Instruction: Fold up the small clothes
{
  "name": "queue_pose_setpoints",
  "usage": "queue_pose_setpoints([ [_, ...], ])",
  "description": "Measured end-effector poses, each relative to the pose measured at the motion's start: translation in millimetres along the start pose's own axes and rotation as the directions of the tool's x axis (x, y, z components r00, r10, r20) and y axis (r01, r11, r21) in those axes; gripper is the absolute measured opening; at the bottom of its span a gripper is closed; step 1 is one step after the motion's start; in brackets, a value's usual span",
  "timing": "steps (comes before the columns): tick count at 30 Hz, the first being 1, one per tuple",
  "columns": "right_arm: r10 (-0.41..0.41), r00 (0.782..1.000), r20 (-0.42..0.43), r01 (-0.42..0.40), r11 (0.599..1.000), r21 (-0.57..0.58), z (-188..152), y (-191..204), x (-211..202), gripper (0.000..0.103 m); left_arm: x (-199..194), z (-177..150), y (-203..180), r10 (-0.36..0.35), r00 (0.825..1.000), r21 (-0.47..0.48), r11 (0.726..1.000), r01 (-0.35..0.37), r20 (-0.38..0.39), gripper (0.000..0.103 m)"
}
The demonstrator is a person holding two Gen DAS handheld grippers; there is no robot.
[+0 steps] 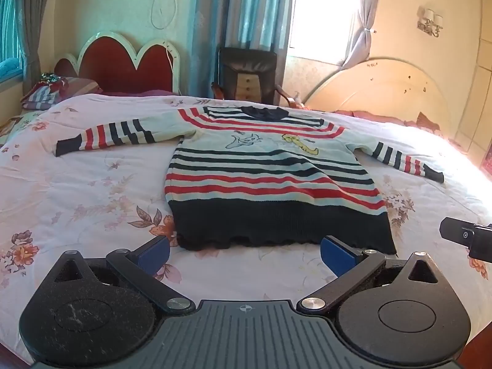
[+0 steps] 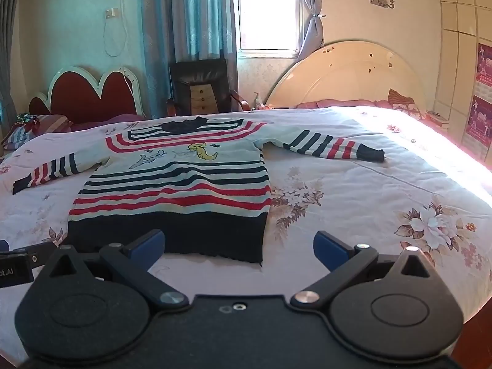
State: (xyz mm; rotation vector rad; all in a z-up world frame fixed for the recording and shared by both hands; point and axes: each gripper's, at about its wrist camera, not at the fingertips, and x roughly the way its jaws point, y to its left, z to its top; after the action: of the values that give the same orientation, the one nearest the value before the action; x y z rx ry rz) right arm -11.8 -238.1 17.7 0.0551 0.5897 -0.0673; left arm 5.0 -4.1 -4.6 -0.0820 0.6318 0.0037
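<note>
A small striped sweater in white, red and navy lies flat on the bed, front up, both sleeves spread out to the sides, its navy hem nearest me. It also shows in the right wrist view. My left gripper is open and empty, just before the hem's middle. My right gripper is open and empty, before the hem's right corner. The right gripper's body shows at the right edge of the left wrist view.
The bed has a white floral quilt. A red headboard and pillows stand at the far left, a dark chair behind the bed, a cream round headboard at the far right.
</note>
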Motion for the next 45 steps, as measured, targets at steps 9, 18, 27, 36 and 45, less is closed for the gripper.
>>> queue_pose_setpoints([
  [9,-0.015,1.000,0.010,0.015,1.000,0.011,2.6,-0.5,-3.0,0.102,-2.0,-1.3,1.2,0.002,1.000,0.004,1.000,-0.002,0.008,0.103],
  [18,-0.016,1.000,0.009,0.016,1.000,0.013,2.5,-0.5,-3.6,0.102,-2.3,-0.8,1.2,0.002,1.000,0.004,1.000,-0.002,0.008,0.103],
  [27,-0.015,1.000,0.009,0.015,1.000,0.013,2.6,-0.6,-3.3,0.102,-3.5,-1.2,2.3,0.002,1.000,0.005,1.000,-0.002,0.005,0.103],
  [36,-0.015,1.000,0.008,0.015,1.000,0.015,2.0,0.1,-4.2,0.102,-3.4,-1.1,2.3,0.001,1.000,0.006,1.000,-0.001,0.004,0.103],
  [45,-0.012,1.000,0.008,0.012,1.000,0.015,2.0,-0.5,-3.9,0.102,-2.9,-1.3,1.2,0.001,1.000,0.010,1.000,-0.001,0.005,0.103],
])
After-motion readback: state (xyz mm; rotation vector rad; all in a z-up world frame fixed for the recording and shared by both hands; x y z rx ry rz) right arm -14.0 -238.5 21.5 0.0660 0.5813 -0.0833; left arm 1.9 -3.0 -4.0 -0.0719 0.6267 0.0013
